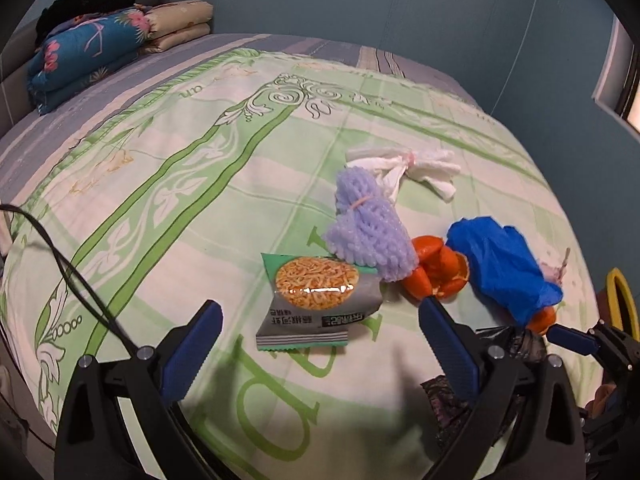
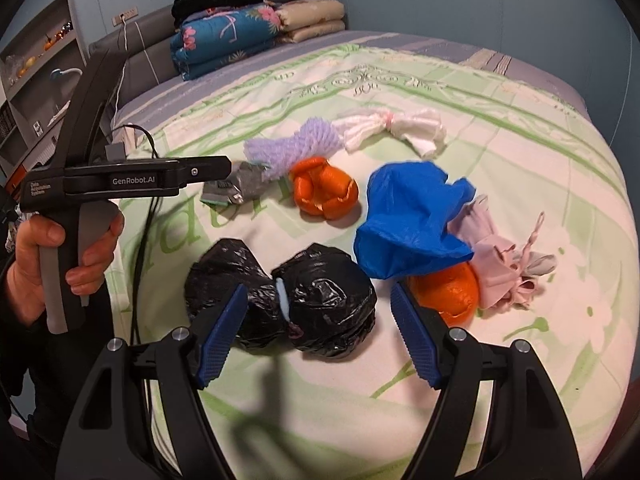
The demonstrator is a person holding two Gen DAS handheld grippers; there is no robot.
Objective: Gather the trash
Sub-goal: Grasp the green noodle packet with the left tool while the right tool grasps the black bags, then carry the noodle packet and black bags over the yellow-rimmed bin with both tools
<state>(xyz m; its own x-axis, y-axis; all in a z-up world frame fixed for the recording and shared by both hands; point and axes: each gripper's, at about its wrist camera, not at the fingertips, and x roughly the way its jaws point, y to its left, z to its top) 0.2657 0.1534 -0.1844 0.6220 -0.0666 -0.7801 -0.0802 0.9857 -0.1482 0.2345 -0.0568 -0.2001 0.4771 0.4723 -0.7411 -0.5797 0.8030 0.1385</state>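
Trash lies on a green-patterned bed [image 1: 168,184]. In the left wrist view my left gripper [image 1: 320,316] is open, with a snack wrapper [image 1: 316,300] between its fingertips. Behind it lie a purple foam net [image 1: 368,228], orange peel [image 1: 436,272], a blue plastic bag [image 1: 504,264] and white tissue [image 1: 404,168]. In the right wrist view my right gripper [image 2: 318,308] is open around a tied black bag [image 2: 288,300]. Beyond it are the blue bag [image 2: 408,216], orange peels [image 2: 324,188] [image 2: 452,292], pink cloth scrap [image 2: 500,268], foam net [image 2: 292,148] and tissue [image 2: 392,128].
Folded quilts [image 2: 248,36] and dark clothes are stacked at the bed's head. A shelf unit [image 2: 36,68] stands at the left. A black cable [image 1: 76,276] trails over the bed's left side. The left gripper body [image 2: 120,178] reaches in from the left in the right wrist view.
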